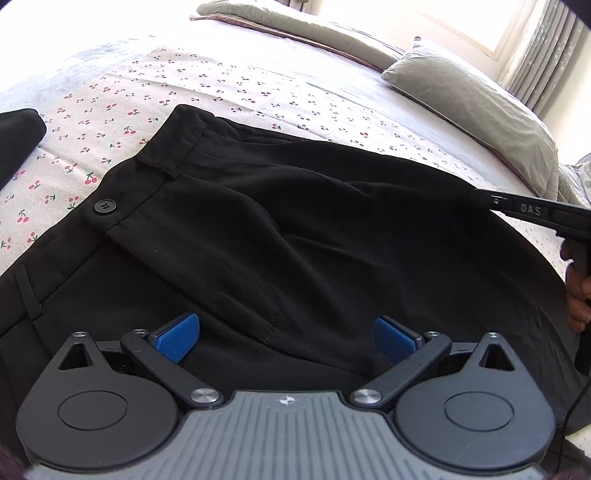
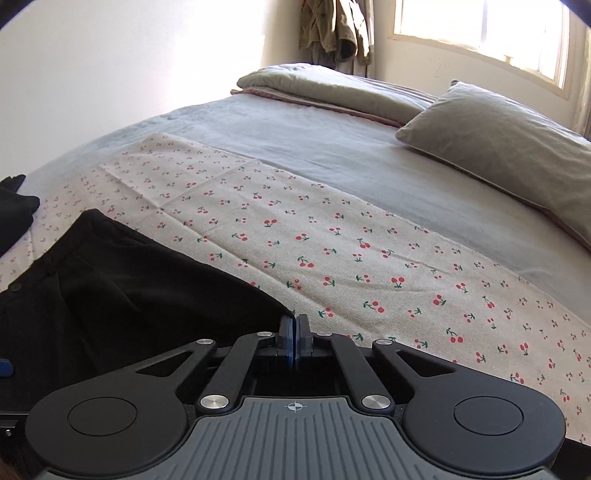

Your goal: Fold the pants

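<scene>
Cherry-print cloth (image 2: 332, 258) over grey sheet (image 2: 332, 158), grey pillow (image 2: 498, 147), perhaps a jacket (image 2: 336, 29) hanging.

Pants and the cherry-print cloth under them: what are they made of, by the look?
Pants: thin black woven fabric, probably a polyester blend; matte, drapes in soft creases, stitched belt loops, plastic-looking button.
Cherry-print cloth: cream woven cotton or linen, probably; a coarse weave shows up close, matte, with a printed pattern.

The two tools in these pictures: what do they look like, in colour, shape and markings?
Both are alike. The left tool has black linkage arms, blue cross-hatched pads, round black discs either side and a grey ribbed plate with a small crosshair mark. The right tool has the same build. In the left wrist view its side shows raised letters "DAS", and a thin black cable hangs nearby.
</scene>
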